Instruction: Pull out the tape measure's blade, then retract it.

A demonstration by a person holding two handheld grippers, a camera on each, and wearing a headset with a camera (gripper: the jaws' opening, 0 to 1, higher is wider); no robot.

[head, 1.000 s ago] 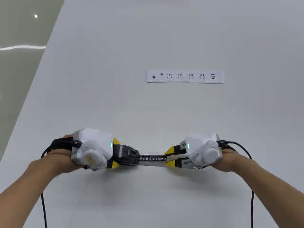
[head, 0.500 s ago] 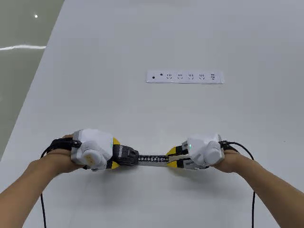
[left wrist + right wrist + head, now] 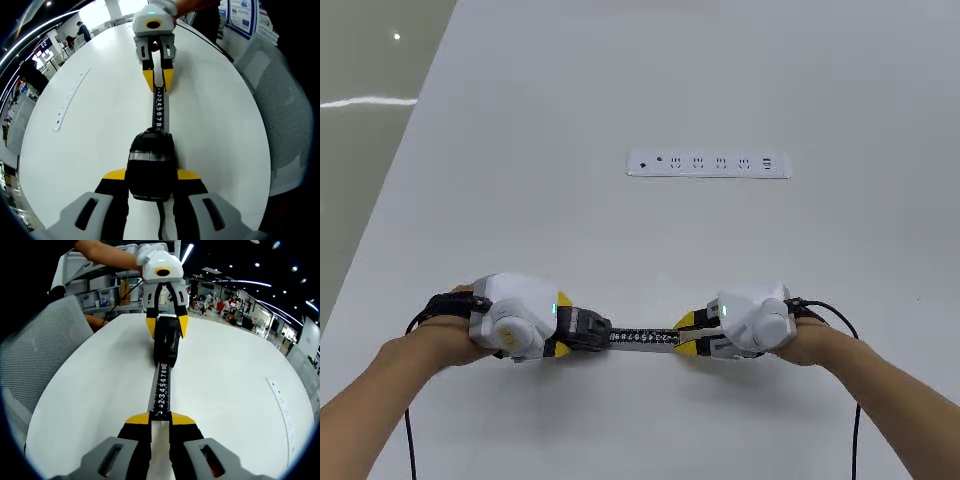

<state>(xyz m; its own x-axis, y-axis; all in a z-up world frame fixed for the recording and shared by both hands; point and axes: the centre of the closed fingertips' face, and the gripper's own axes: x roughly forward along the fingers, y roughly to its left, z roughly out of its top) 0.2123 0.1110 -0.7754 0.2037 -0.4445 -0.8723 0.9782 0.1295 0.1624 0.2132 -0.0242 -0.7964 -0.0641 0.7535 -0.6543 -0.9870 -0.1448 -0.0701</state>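
The left gripper [image 3: 566, 326] has its jaws clamped on the tape measure [image 3: 591, 328], low over the white counter [image 3: 620, 240]; its short blade [image 3: 642, 337] spans to the right gripper [image 3: 686, 334], jaws pinched on the tip; pull straight, level, bracing the body firmly

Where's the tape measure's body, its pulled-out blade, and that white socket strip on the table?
tape measure case [image 3: 152, 165], left gripper view, top of the black housing.
blade [image 3: 161, 390], right gripper view, the numbered stretch.
power strip [image 3: 708, 163], head view, middle of its white face.
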